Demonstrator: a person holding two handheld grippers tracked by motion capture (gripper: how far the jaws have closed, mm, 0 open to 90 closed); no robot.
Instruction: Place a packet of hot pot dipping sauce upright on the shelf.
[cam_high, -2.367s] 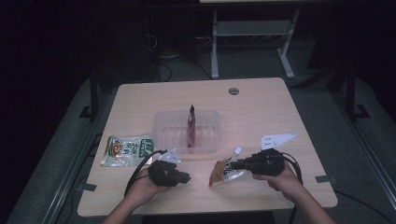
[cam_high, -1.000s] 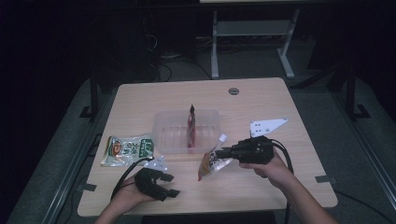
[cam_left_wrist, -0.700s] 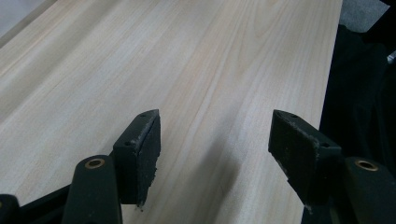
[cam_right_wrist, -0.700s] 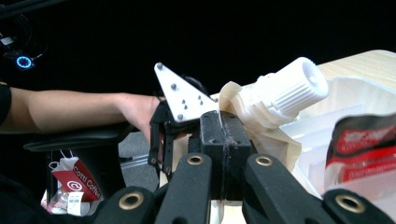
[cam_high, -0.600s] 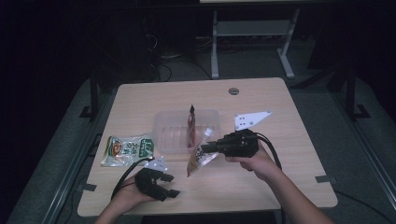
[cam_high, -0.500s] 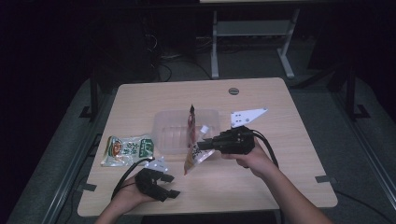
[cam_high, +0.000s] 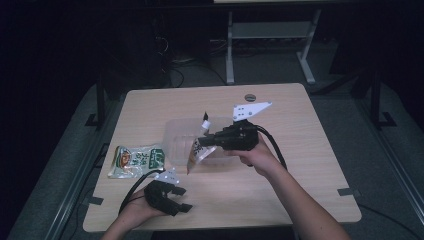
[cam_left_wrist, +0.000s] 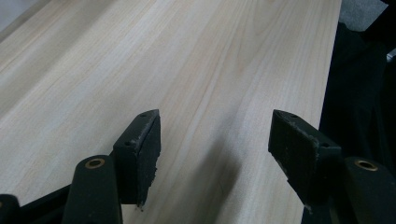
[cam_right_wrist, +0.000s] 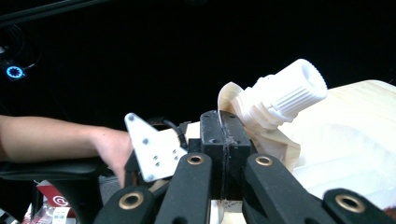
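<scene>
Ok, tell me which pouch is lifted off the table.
The white-capped spout pouch, pinched in the right tongs above the clear tray; the green packet lies flat.

Pale matt wood-grain table

Left gripper: lower left of the high view, jaws apart, nothing between. Right gripper: frame centre, jaws clamped, forearm reaching from lower right.
</scene>
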